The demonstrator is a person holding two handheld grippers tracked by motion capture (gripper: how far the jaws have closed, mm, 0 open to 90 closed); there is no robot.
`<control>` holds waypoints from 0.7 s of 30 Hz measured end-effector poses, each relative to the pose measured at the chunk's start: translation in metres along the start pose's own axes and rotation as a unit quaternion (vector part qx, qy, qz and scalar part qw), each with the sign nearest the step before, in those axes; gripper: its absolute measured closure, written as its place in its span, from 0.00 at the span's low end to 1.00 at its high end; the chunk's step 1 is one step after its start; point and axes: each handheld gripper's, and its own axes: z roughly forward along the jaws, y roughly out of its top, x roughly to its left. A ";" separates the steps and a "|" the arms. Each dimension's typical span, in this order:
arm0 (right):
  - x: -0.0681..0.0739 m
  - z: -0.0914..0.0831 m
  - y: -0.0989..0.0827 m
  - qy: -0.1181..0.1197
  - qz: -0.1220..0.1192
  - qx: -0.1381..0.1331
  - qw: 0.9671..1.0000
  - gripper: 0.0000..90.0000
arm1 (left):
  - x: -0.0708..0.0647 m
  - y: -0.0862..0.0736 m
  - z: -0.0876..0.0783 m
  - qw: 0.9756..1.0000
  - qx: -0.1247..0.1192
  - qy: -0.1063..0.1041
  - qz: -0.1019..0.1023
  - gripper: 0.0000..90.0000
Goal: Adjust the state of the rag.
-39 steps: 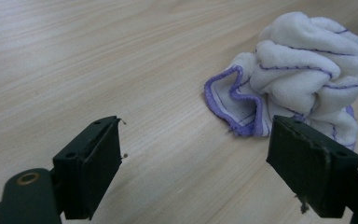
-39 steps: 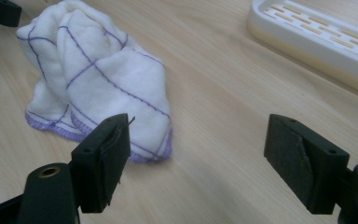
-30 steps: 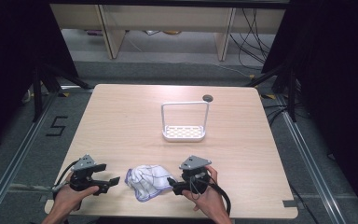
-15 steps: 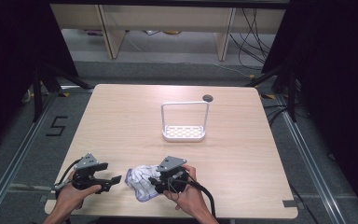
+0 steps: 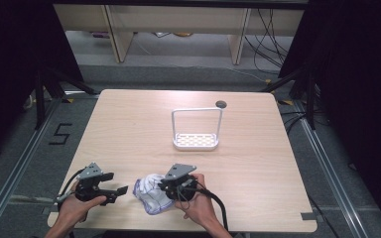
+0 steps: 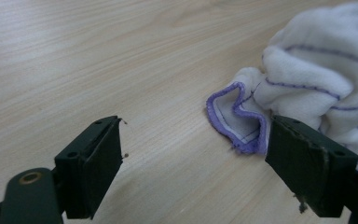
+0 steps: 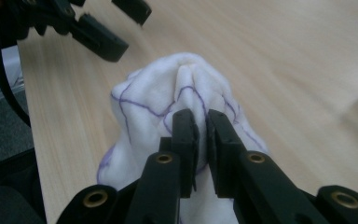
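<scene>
Bunching cloth (image 7: 168, 102) inside right claw (image 7: 201, 122)

A black "5" (image 5: 61, 134) on the floor left of the table (image 5: 129, 119)

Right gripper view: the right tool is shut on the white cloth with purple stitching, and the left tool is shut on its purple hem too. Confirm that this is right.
Not quite. The right tool is shut on the white cloth, its jaws having just been closing on a fold. The left tool is open: the left gripper view shows its jaws wide apart, the purple hem lying beyond them, untouched.
</scene>
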 end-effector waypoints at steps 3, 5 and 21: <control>-0.008 -0.029 0.009 -0.007 -0.002 -0.025 1.000 0.93 | 0.001 0.000 0.000 1.000 0.001 0.000 -0.003 0.19; -0.011 -0.045 0.012 -0.005 0.006 -0.034 0.999 0.93 | 0.001 0.000 -0.001 1.000 0.005 -0.003 -0.001 0.19; -0.061 -0.075 -0.052 -0.096 0.038 0.047 0.994 0.93 | -0.013 0.003 0.007 0.999 0.004 -0.034 0.014 0.24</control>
